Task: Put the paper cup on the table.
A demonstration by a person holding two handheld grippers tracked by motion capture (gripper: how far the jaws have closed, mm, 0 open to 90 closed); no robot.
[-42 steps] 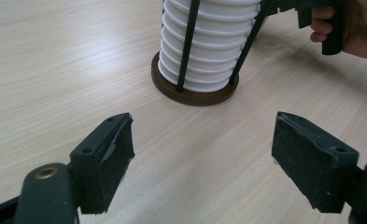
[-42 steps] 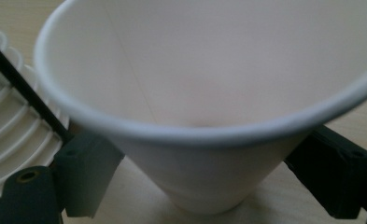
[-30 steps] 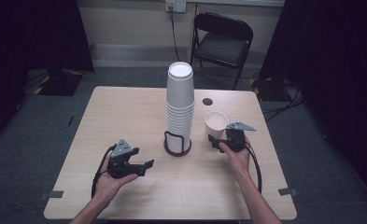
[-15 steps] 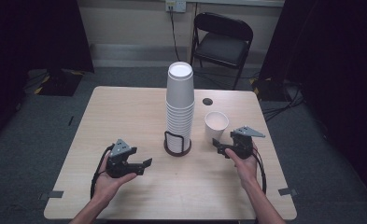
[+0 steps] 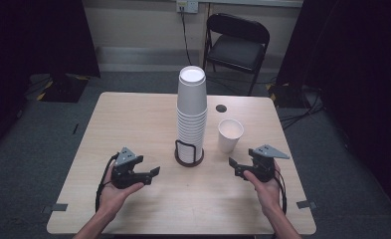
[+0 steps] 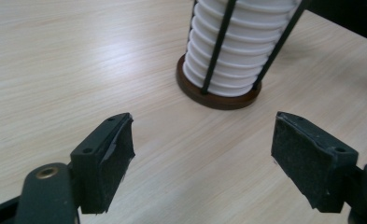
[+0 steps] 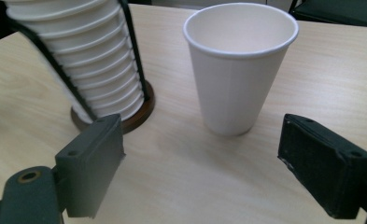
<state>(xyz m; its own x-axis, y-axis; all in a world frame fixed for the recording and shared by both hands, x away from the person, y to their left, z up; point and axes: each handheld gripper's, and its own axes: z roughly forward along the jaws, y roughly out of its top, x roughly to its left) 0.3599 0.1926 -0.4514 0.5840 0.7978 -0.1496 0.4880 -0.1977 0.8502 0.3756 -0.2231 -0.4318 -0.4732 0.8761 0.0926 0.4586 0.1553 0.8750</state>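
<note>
A tall stack of white paper cups (image 5: 191, 107) stands upside down in a black wire holder with a round brown base (image 5: 188, 155) at mid-table. A single white cup (image 5: 230, 134) stands upright to its right, empty. My right gripper (image 5: 234, 167) hovers in front of that cup, apart from it. In the right gripper view the cup (image 7: 237, 74) is beyond the open jaws (image 7: 200, 172), which have just closed slightly with nothing between them. My left gripper (image 5: 153, 174) rests left of the holder, open and empty (image 6: 202, 158), facing the stack (image 6: 242, 51).
The light wooden table (image 5: 133, 119) has a small dark round mark (image 5: 221, 108) behind the single cup. A black folding chair (image 5: 235, 42) stands beyond the far edge. Tape marks lie on the grey floor near the table's front corners.
My right gripper has drawn back from the single cup toward the near edge and slightly right, and the cup stays standing. The left gripper has stayed put.
</note>
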